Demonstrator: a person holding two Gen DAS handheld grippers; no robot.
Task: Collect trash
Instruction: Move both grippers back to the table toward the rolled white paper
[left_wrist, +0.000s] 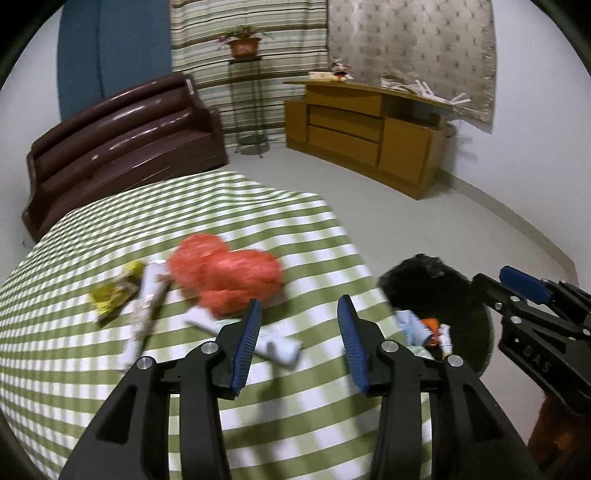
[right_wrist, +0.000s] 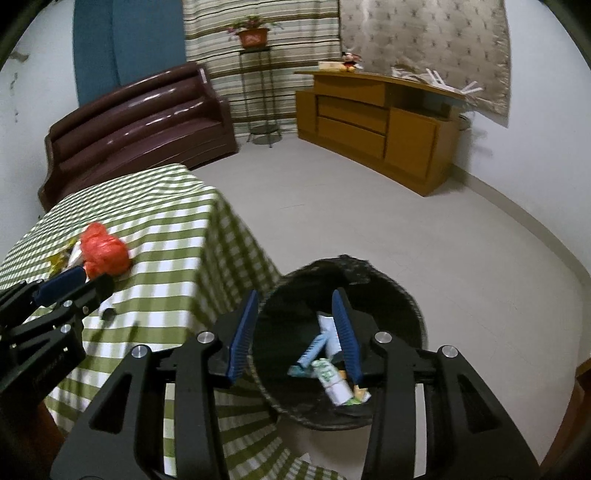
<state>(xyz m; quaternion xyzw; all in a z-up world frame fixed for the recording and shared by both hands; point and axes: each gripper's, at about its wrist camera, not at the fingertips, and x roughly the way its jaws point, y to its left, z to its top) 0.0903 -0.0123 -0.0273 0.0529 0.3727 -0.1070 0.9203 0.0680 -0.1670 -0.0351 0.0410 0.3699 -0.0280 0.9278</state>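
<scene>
A green-and-white checked tablecloth (left_wrist: 258, 406) covers the table. On it lie a crumpled red-orange plastic bag (left_wrist: 225, 277), a yellow wrapper (left_wrist: 110, 295) and pale white packets (left_wrist: 280, 347). The bin (right_wrist: 391, 295) beside the table is black, holding light blue, white-and-green and orange scraps (right_wrist: 325, 365). Both grippers are black with blue finger pads (left_wrist: 245, 347). The sofa (left_wrist: 122, 147) is glossy dark brown, the cabinet (left_wrist: 369, 136) ochre wood, one curtain (left_wrist: 251, 22) striped in green, brown and cream.
</scene>
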